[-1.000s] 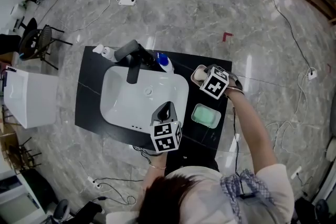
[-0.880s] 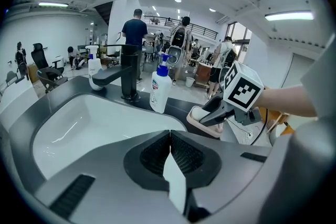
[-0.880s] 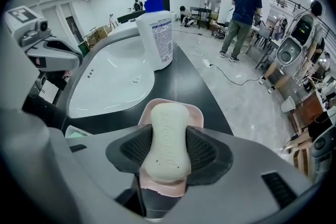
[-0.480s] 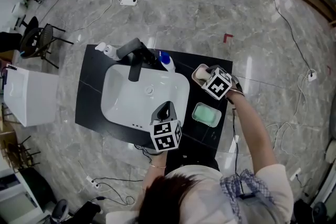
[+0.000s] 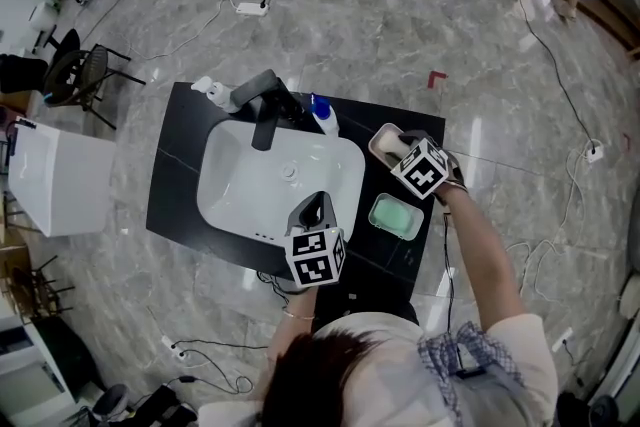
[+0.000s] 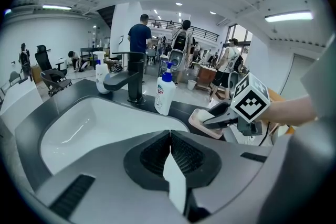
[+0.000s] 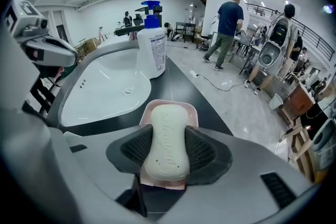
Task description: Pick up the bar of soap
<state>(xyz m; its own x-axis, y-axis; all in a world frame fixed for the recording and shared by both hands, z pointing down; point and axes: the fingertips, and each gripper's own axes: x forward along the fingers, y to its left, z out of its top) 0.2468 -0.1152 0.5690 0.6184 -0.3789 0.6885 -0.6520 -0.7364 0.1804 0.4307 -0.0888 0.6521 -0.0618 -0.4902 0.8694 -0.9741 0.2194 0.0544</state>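
Two grippers work over a black counter (image 5: pixel 172 165) with an inset white sink (image 5: pixel 235 190). The right gripper (image 7: pixel 169 145) pinches the bar of soap (image 7: pixel 167 128) across its width between ribbed pads. The bar sits directly above the pink soap dish (image 7: pixel 171 104), near a blue-capped pump bottle (image 7: pixel 151 52); whether it touches the dish cannot be told. The left gripper (image 6: pixel 169 143), jaws pressed together and empty, hangs over the sink's near rim. A green tray (image 5: pixel 393 218) lies beside the dish.
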